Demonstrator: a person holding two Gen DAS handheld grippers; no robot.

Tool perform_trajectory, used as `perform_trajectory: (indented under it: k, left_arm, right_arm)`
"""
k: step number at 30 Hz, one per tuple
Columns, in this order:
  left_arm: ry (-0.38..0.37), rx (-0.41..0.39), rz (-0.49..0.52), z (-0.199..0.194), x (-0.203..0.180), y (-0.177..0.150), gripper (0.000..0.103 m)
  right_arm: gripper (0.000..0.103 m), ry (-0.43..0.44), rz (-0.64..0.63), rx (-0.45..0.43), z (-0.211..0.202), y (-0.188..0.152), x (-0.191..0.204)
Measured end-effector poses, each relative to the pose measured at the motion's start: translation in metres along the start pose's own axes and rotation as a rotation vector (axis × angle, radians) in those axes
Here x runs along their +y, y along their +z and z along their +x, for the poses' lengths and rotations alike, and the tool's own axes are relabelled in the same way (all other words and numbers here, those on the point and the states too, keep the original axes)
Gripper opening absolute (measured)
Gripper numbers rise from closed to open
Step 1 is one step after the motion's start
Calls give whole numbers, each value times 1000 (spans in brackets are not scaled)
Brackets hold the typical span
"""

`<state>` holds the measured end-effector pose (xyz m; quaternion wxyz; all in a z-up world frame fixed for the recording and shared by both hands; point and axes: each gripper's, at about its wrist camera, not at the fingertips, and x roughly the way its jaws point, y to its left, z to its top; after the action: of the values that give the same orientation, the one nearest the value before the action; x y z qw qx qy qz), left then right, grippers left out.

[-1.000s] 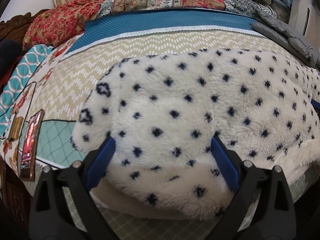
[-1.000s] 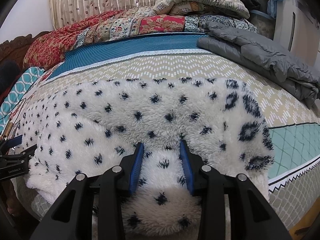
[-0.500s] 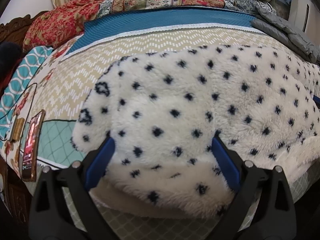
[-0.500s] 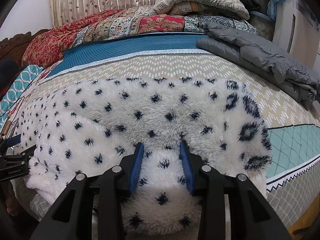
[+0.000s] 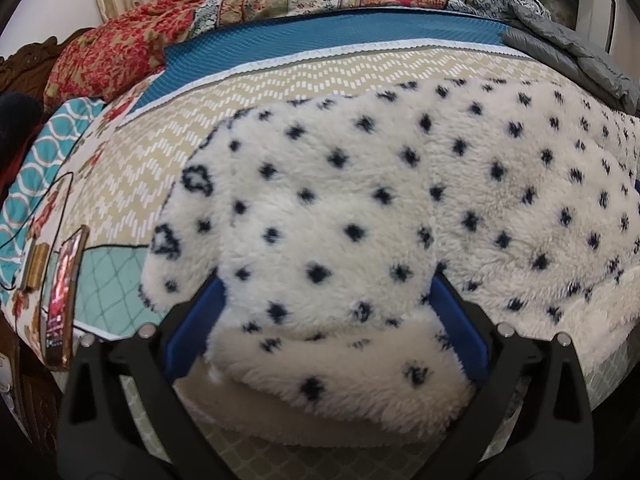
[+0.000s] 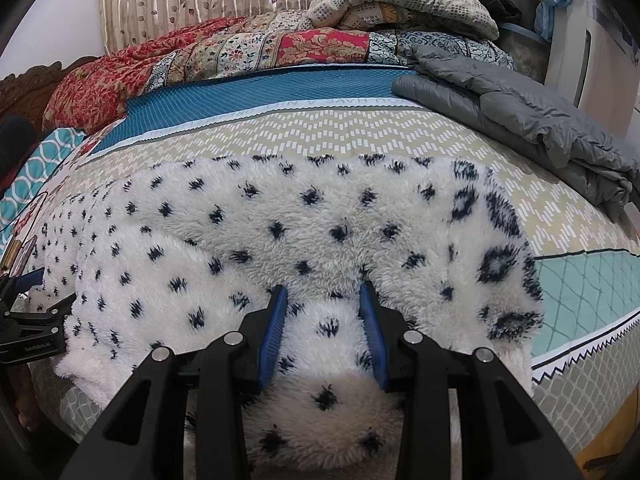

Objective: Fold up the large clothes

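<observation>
A white fleece garment with dark spots [image 5: 360, 184] lies spread across the bed, its near edge folded over. My left gripper [image 5: 328, 278] straddles a thick fold at the garment's left end; its jaws are opening, with the fleece still between the blue pads [image 5: 452, 312] and a gap showing beside the left one. My right gripper [image 6: 323, 288] is shut on a bunched fold of the same fleece garment [image 6: 280, 220] near its right end. The left gripper's black frame [image 6: 36, 320] shows at the left edge of the right wrist view.
The bed cover [image 6: 320, 128] is beige, teal and blue. A phone [image 5: 62, 300] lies at the bed's left edge. A folded grey jacket [image 6: 520, 116] sits at the right. Patterned quilts [image 6: 240, 52] are piled at the back.
The left gripper's jaws have spread a little wider around the fleece. Neither hand has moved, and the right grip is unchanged.
</observation>
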<state>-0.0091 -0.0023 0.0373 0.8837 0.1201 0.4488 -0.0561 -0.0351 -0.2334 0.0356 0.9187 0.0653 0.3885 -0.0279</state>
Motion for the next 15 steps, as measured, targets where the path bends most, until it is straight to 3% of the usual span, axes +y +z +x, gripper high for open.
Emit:
perform_trajectory:
  k: [9, 15]
  left_arm:
    - [9, 25, -27, -20, 3, 9, 98]
    - [-7, 33, -53, -38, 5, 0, 98]
  right_arm:
    - [77, 30, 65, -38, -26, 1, -8]
    - [75, 19, 43, -96, -55, -12, -1]
